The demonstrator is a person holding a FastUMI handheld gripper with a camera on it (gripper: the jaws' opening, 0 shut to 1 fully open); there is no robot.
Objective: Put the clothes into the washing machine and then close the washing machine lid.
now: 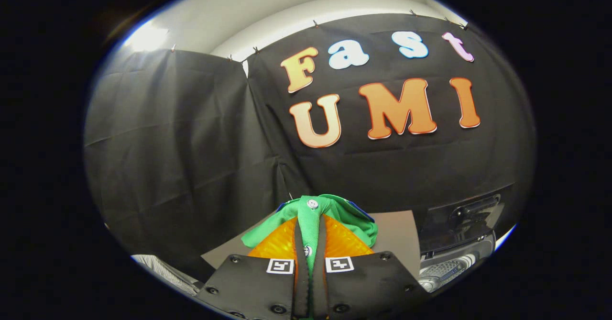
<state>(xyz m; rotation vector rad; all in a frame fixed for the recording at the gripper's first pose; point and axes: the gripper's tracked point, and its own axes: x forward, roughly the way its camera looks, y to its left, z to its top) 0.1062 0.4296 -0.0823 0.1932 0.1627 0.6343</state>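
A green garment [315, 219] with white buttons is pinched between my gripper's [310, 243] two orange fingers [275, 246], which are shut on its button strip. The cloth folds over the fingertips and hangs down past them, held up in the air. Down to the right of the fingers I see the washing machine [454, 262], with its dark lid [471, 215] raised and part of the drum rim showing under it.
A grey board or tabletop [397, 236] lies just beyond the fingers, between the garment and the machine. A pale striped thing [160, 270] lies low on the left. Black cloth walls close the booth behind.
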